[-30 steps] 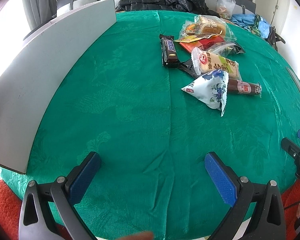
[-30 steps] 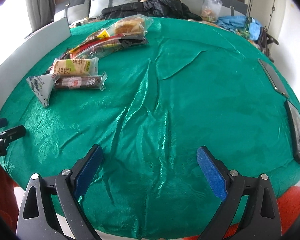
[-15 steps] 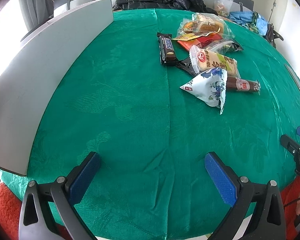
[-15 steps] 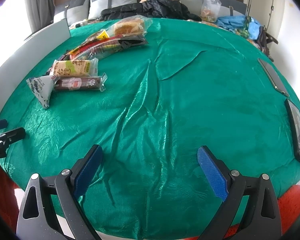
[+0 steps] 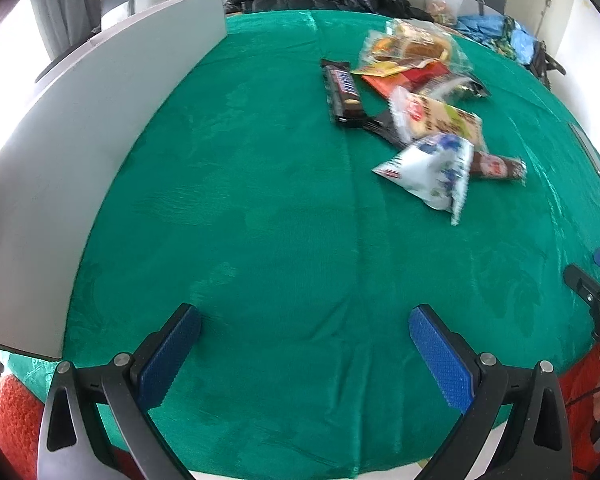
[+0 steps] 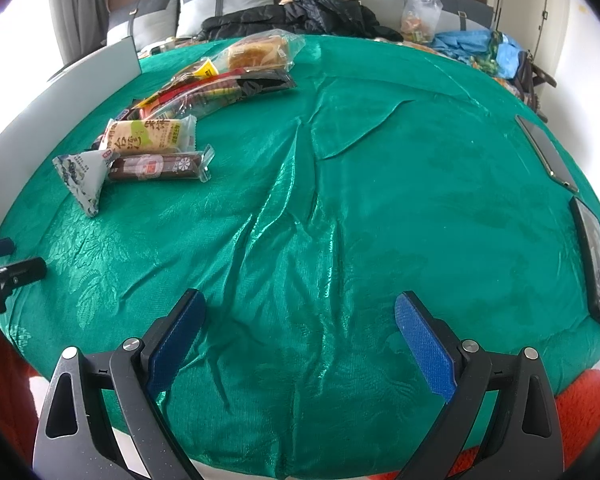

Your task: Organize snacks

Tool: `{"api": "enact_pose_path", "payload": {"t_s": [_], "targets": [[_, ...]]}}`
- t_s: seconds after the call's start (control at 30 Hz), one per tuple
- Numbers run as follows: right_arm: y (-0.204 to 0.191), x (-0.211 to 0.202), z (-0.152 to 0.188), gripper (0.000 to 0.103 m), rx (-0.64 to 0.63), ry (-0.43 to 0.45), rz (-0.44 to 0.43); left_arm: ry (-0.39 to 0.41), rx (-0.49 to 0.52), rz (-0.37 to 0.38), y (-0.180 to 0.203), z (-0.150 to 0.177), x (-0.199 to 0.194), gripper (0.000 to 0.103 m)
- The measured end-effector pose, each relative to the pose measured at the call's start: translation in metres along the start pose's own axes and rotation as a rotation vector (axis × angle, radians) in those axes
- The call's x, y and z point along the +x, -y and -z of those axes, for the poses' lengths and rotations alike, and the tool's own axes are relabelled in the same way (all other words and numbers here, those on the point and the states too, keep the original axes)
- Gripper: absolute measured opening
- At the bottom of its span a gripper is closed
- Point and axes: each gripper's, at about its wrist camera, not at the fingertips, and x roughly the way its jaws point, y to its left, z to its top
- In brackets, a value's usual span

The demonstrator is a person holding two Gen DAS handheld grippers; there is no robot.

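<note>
Since a second ago the left gripper [image 5: 304, 354] has edged forward over the green tablecloth [image 5: 268, 240], so the snack pile sits a little lower and nearer in its view, which is now smeared by motion; the right gripper [image 6: 300, 336] has barely shifted. Both grippers hover above the cloth near the table's front edge with their blue-padded jaws spread wide and nothing between them.

Beyond the left gripper, toward the right, the closest snack is a white and blue triangular pouch [image 5: 432, 170], lying against a dark sausage stick [image 6: 156, 166]. Just behind these rests a pale green-labelled cake packet [image 6: 148, 136]. Farther on, a dark chocolate bar [image 5: 342, 92] lies at the left of the pile, beside red and yellow wrappers [image 5: 404, 74] and a clear bag of pastry [image 6: 256, 54] at the far end. A grey board [image 5: 80, 152] stands along the table's left edge. Two phones [image 6: 596, 256] lie near the right rim.
</note>
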Motion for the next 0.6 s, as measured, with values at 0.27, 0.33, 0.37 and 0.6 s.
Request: {"api": "enact_pose_path", "payload": {"t_s": [0.27,0.33,0.37,0.6], "targets": [[0.0,0.0,0.0,0.098,0.0,0.001,0.0,0.012,-0.024,-0.015,-0.011,-0.002,0.003,0.103],[0.0,0.0,0.0,0.097,0.0,-0.003,-0.003,0.013,-0.023,-0.015,-0.011,-0.001,0.003,0.103],[0.0,0.0,-0.001,0.097,-0.001,-0.013,-0.004,0.013,-0.021,-0.014,-0.011,-0.001,0.003,0.103],[-0.023,-0.003,-0.043,0.096,-0.089,-0.013,-0.148,0.016,-0.017,-0.011,-0.012,-0.002,0.003,0.103]]}}
